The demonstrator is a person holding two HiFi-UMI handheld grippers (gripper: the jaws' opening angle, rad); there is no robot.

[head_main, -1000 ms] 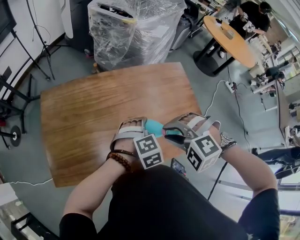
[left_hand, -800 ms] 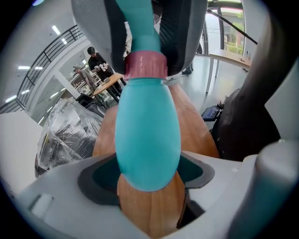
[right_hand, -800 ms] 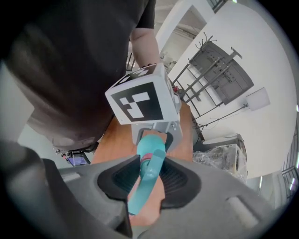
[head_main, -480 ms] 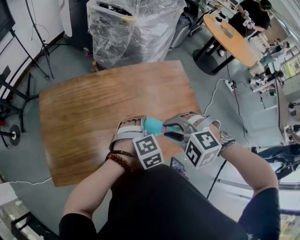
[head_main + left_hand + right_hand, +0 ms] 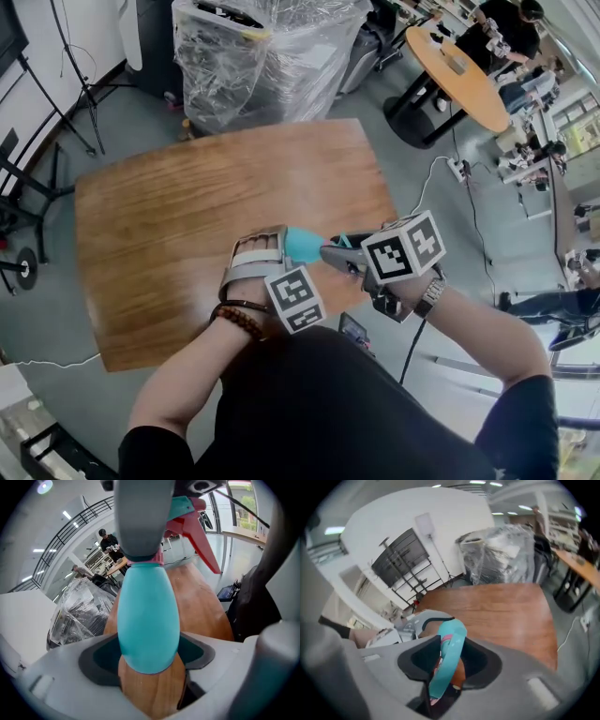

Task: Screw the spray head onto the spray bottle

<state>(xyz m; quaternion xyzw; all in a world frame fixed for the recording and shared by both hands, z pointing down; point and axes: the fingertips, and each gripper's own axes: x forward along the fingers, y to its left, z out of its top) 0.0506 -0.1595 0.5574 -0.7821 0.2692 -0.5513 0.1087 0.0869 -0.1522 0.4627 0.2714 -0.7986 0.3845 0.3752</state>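
Two grippers meet over the near edge of the wooden counter (image 5: 187, 216). We see the left gripper (image 5: 278, 251) with its fingers clamped round the wide lower body of the teal spray bottle (image 5: 147, 620), whose neck points toward the right gripper (image 5: 345, 256). That one's fingers are closed on the spray head (image 5: 190, 524), teal with a pink trigger, at the bottle's neck. A pink collar (image 5: 145, 559) shows where head meets bottle; the head seems seated there, though we cannot judge how far it is threaded. A plastic-wrapped stack (image 5: 267, 56) stands beyond the counter.
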